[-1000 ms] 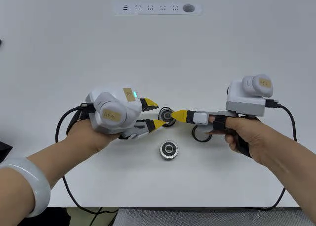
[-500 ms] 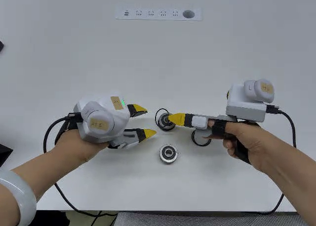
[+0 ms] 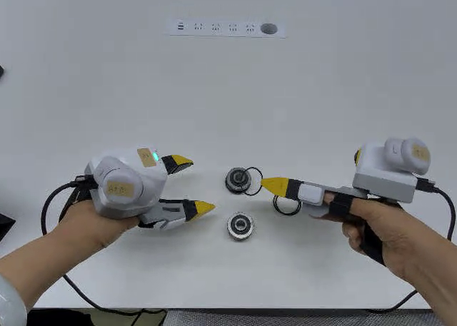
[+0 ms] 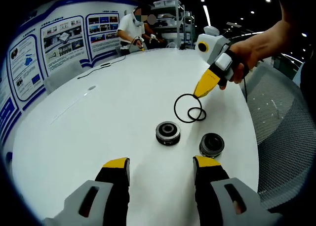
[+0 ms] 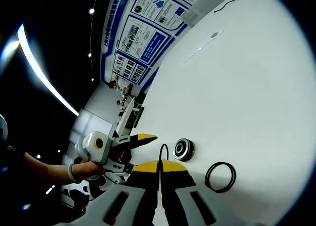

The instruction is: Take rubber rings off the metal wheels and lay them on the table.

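rubber ring [image 5: 206, 176] flat on table [image 3: 214, 269] beside right gripper [image 3: 275, 185] | second ring [image 4: 175, 108] beside far metal wheel [image 3: 236, 179] | right jaws together, tip at second ring, pinch unclear | left gripper [image 3: 191, 185] jaws apart

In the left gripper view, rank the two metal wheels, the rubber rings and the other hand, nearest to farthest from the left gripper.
1. Centre wheel and right wheel, just ahead of the jaws: too close to call.
2. Rubber rings, lying beyond the wheels.
3. Right hand, farthest, upper right.
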Available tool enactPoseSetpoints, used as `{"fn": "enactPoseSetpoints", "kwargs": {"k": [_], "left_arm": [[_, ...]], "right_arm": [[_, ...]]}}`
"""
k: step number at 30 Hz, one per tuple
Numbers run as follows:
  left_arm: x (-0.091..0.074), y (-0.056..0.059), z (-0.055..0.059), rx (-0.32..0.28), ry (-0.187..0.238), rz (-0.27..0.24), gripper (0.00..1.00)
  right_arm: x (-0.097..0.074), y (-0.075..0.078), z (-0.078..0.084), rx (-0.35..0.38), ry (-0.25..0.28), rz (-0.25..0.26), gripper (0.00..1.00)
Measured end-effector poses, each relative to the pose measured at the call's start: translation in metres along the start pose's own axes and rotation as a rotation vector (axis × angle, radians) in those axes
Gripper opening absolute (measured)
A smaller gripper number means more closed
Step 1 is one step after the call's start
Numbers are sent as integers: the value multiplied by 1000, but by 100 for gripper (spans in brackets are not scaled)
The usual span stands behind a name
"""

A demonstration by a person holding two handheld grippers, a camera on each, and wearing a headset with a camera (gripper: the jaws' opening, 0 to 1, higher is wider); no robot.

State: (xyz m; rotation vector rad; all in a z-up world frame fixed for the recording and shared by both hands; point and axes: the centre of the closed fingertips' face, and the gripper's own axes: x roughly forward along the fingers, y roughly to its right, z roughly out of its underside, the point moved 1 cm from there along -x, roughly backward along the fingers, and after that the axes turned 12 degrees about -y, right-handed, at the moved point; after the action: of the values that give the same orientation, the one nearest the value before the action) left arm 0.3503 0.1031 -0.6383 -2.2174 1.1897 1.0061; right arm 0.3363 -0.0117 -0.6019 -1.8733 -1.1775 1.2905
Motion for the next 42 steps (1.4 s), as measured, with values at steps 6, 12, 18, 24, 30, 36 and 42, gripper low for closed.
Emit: {"fn": "enactPoseSetpoints", "kwargs": {"k": [6, 12, 18, 24, 30, 36, 42], "left_arm": [[-3, 3, 4, -21, 4, 2, 55], [-8, 6, 5, -36, 13, 3, 57], [-14, 8, 7, -60, 18, -2, 60], [-19, 9, 10, -74, 12, -13, 60], [-19, 8, 13, -77, 10, -15, 59], [-18, 7, 14, -77, 9, -18, 58], [-18, 5, 16, -77, 10, -17, 58]], "right_arm": [[-12, 12, 10, 34, 15, 29, 2], [-22, 25, 13, 66, 34, 60, 2], [-27, 39, 14, 119, 57, 80, 2], [-26, 53, 22, 137, 38, 129, 2], [-29, 60, 24, 124, 34, 179, 2], [-29, 65, 25, 50, -6, 247, 6], [-26, 60, 26, -46, -55, 285, 10]]}}
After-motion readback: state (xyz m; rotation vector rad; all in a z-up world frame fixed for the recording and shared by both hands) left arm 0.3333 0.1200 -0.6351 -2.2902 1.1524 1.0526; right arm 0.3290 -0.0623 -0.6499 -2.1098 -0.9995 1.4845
